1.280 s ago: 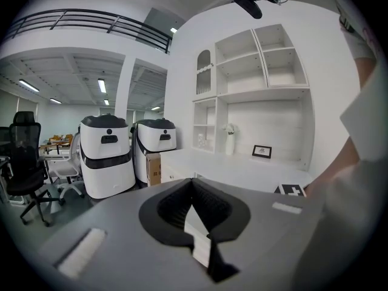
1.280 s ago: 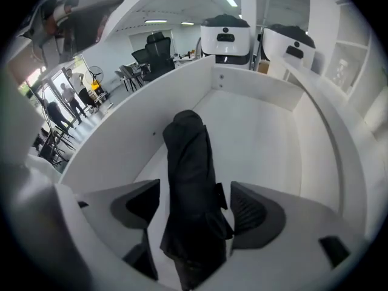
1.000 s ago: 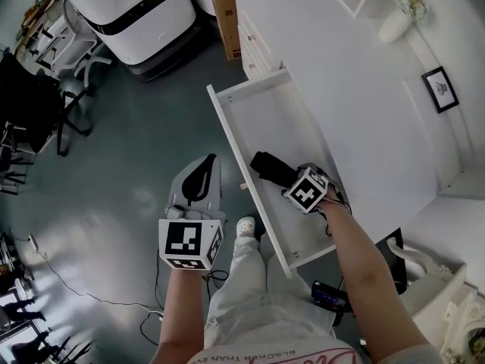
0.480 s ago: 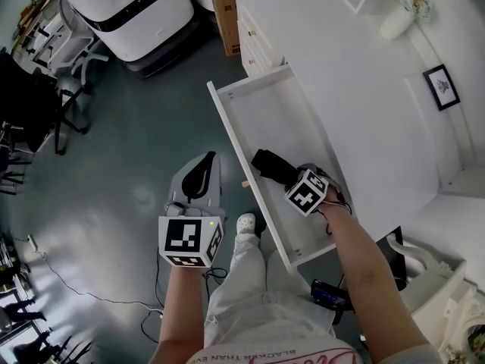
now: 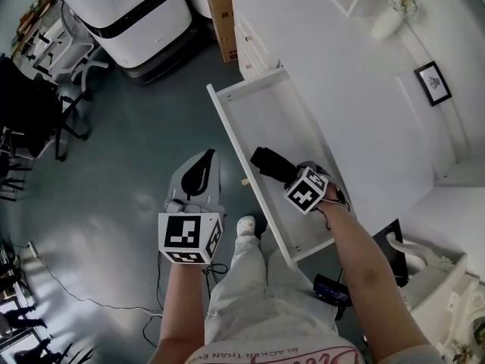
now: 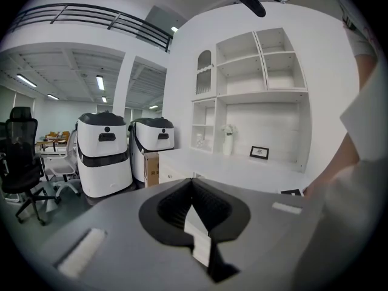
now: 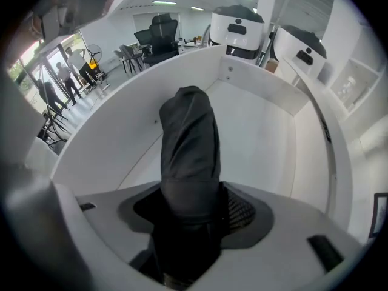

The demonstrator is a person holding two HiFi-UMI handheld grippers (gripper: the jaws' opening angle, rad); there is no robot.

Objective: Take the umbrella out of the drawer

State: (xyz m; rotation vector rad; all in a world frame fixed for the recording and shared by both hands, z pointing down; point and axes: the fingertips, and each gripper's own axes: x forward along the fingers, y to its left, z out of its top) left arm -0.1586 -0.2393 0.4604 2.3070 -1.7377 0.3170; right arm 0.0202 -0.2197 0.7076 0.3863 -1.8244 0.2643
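Since the right gripper (image 5: 288,175) (image 7: 191,214), jaws just closing in, clamps the folded black umbrella (image 5: 267,161) (image 7: 188,138) at the near end of the drawer (image 5: 261,116), best lift straight above its front edge; left gripper (image 5: 203,165) (image 6: 193,214) pinched together, empty.

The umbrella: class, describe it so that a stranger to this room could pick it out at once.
Find the white cabinet; its open drawer juts over the grey floor. Inside lies the folded umbrella, the right gripper, whose jaws have just been closing, clamped on one end. Nothing else lies in the drawer: black against white.
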